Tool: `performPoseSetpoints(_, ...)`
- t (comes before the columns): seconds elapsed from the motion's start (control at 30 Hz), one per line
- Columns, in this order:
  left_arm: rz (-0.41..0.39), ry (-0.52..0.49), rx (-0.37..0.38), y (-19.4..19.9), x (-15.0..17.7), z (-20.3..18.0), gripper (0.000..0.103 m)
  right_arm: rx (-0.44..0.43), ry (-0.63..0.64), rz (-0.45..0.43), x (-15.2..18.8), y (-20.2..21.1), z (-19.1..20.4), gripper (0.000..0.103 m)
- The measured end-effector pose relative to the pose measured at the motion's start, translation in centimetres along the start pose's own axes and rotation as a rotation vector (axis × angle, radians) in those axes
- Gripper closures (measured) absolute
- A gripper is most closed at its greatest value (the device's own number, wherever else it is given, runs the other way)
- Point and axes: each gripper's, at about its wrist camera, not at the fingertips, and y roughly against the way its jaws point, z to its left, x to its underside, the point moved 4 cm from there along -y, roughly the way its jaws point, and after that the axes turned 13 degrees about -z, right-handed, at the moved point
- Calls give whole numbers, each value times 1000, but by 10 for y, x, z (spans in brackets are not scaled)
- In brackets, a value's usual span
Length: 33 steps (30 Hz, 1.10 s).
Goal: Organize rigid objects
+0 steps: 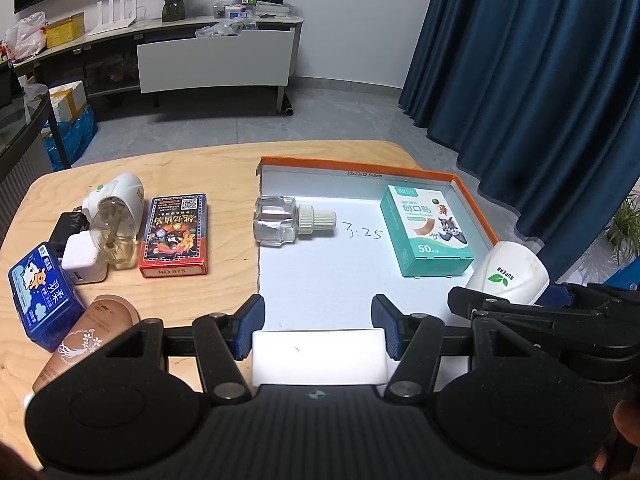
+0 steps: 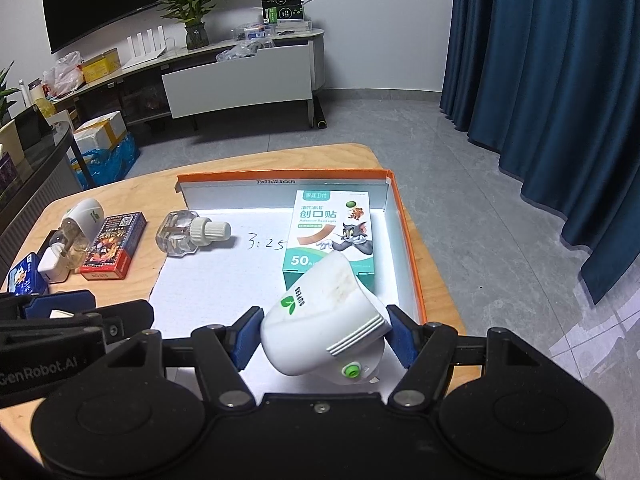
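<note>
The white plastic plug-in vaporizer with a green leaf logo (image 2: 324, 332) sits clamped between the jaws of the right gripper (image 2: 325, 338), over the near right corner of the orange-rimmed white box lid (image 2: 404, 216) on the table (image 1: 224, 168). The left gripper (image 1: 319, 322) has its jaws clamped on a white rectangular block (image 1: 319, 356) at the lid's near edge. Inside the lid lie a teal bandage box (image 2: 332, 236) at the right and a clear glass refill bottle (image 1: 282, 220) at the left edge. A playing-card box (image 1: 176, 236) lies left of the lid.
</note>
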Motion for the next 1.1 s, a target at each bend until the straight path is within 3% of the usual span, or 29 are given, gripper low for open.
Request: performPoseSetpoints(1.1,13,-6,2,-6,3,1,43,18,-13,16,1,-10,-5,24)
